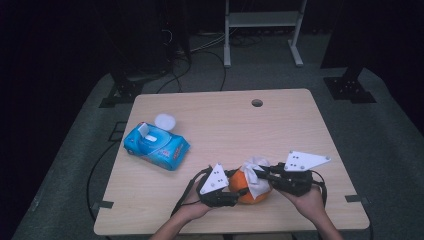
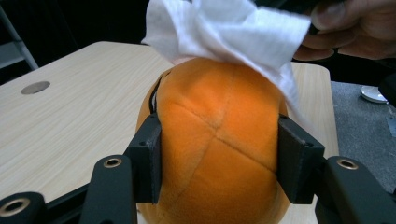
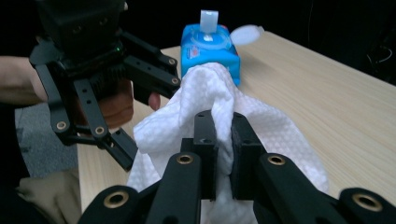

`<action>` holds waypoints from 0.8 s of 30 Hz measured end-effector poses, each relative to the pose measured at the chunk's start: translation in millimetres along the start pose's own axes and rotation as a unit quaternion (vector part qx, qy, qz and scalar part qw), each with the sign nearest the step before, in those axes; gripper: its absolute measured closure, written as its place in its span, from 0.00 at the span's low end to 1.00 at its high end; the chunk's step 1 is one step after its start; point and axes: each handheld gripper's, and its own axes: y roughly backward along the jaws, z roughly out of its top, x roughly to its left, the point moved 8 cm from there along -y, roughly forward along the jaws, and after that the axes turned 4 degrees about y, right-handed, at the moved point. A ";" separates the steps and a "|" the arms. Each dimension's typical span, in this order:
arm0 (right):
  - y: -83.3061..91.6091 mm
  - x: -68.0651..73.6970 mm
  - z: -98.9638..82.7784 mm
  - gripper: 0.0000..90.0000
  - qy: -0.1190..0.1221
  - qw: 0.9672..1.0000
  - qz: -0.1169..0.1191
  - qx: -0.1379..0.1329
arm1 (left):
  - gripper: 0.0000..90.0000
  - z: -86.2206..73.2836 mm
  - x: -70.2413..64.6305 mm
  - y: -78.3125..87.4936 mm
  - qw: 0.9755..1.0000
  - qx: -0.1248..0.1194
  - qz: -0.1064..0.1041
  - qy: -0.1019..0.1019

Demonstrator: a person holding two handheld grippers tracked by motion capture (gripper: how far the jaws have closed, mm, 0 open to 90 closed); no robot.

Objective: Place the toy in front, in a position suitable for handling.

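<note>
Overhead, the left gripper (image 1: 239,192) clamps the orange plush ball (image 1: 246,186) near the table's (image 1: 225,130) front edge, while the right gripper (image 1: 258,173) presses a white wipe (image 1: 257,181) onto it; a blue wipe pack (image 1: 157,146) lies well apart.

Left gripper view: both pads squeeze the ball's sides, wipe draped on top.

Right gripper view: jaws pinch the bunched wipe tightly.

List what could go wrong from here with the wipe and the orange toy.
1. The left claw presses only the soft sides of the orange toy; rubbing could squeeze or twist it out of the grip.
2. The right claw pinches just a bunched fold of the wipe; dragging it might pull the wipe free.
3. The toy sits near the table's front edge, so a slip could send it off.
</note>
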 end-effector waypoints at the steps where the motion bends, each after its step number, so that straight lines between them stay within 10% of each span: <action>1: -1.3 -2.5 -3.5 0.92 -0.006 1.000 -0.001 0.007 | 0.47 -3.0 2.9 -0.2 1.000 0.004 0.005 0.004; 6: -6.9 -24.1 -35.6 0.92 -0.063 0.997 -0.004 0.034 | 0.47 -6.4 8.5 0.1 1.000 0.001 0.002 0.027; 15: -2.3 -10.4 -13.6 0.92 -0.040 0.999 0.011 -0.005 | 0.47 1.2 7.3 6.1 0.999 -0.007 -0.009 0.049; 19: -9.3 -23.2 -39.4 0.92 -0.057 0.997 -0.006 0.043 | 0.48 0.5 10.3 8.7 0.999 -0.007 -0.006 0.048; 24: -3.7 -13.5 -18.1 0.92 -0.058 0.998 0.013 -0.007 | 0.48 0.0 9.5 5.6 0.999 -0.011 -0.007 0.049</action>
